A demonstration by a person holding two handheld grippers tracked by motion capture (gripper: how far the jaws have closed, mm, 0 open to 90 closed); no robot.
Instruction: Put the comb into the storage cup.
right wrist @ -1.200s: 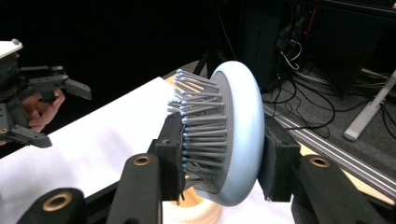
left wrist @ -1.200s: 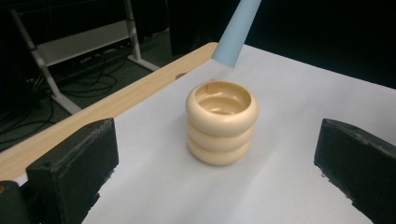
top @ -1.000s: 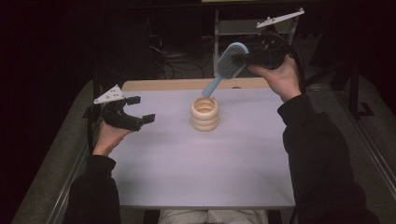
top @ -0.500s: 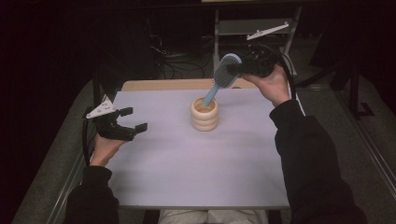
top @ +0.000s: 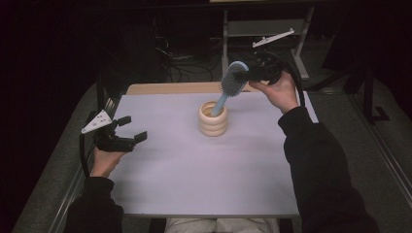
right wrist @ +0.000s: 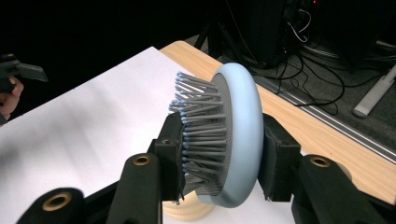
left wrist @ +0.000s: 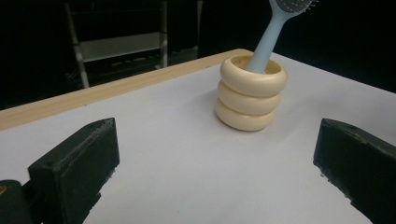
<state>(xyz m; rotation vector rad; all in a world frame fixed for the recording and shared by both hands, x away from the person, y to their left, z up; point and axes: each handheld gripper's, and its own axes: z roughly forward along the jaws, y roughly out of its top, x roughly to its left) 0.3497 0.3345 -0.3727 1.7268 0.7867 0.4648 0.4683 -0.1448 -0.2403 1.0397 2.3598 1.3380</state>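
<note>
A light blue hairbrush (top: 233, 81) stands tilted with its handle inside a cream ringed holder (top: 213, 119) near the table's back middle. My right gripper (top: 248, 74) is shut on the brush head (right wrist: 229, 135), one jaw on the bristles and one on the back. The handle (left wrist: 266, 42) dips into the holder (left wrist: 251, 93) ahead in the left gripper view. My left gripper (top: 132, 128) hovers open at the table's left edge, nothing between its jaws.
The white table top (top: 194, 170) has a wooden strip (top: 170, 88) along its back edge. A metal stand (top: 272, 29) and cables (top: 170, 53) sit on the dark floor behind. The other hand (right wrist: 9, 93) is far left in the right gripper view.
My right gripper has carried the brush left and down, so its handle now sits in the holder. My left gripper has drawn back toward the near left.
</note>
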